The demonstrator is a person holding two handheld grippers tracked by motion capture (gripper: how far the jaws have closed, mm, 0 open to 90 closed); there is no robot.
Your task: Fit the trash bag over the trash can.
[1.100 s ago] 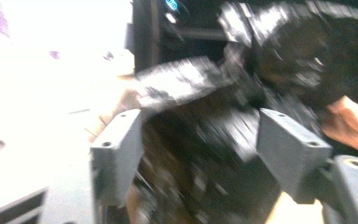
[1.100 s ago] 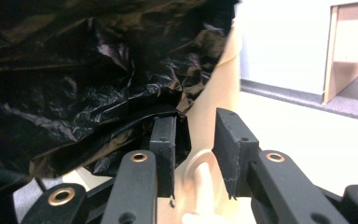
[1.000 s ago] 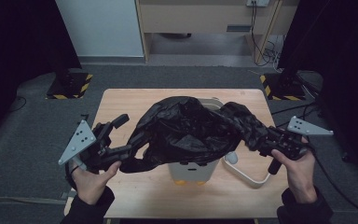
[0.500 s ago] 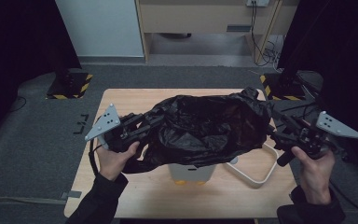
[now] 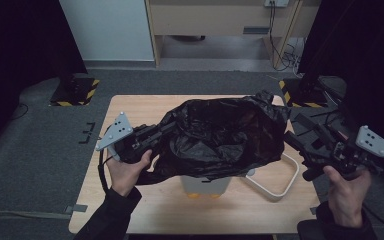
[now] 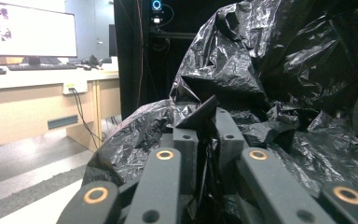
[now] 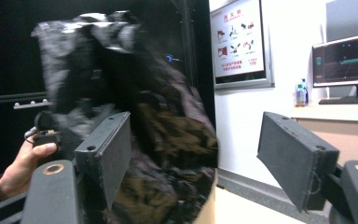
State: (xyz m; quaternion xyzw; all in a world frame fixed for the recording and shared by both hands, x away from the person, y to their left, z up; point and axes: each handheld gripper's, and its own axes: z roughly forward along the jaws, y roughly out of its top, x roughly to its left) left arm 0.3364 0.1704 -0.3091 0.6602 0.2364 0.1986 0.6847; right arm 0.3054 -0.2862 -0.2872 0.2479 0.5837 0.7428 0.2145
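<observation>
Left tongs (image 5: 161,131) have just closed, pinching the black bin bag (image 5: 220,135) over the bench's (image 5: 145,210) small bin (image 5: 205,184); right tongs (image 5: 300,132), just opened, hold nothing. One-sided pulling could tip that bin.

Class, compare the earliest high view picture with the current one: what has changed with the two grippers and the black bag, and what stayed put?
The left gripper has closed on the black bag at its left edge. The right gripper has let go, its jaws just opening, and has drawn back right of the bag. The bag now spreads wider. The white bin beneath it and the table have not moved.
</observation>
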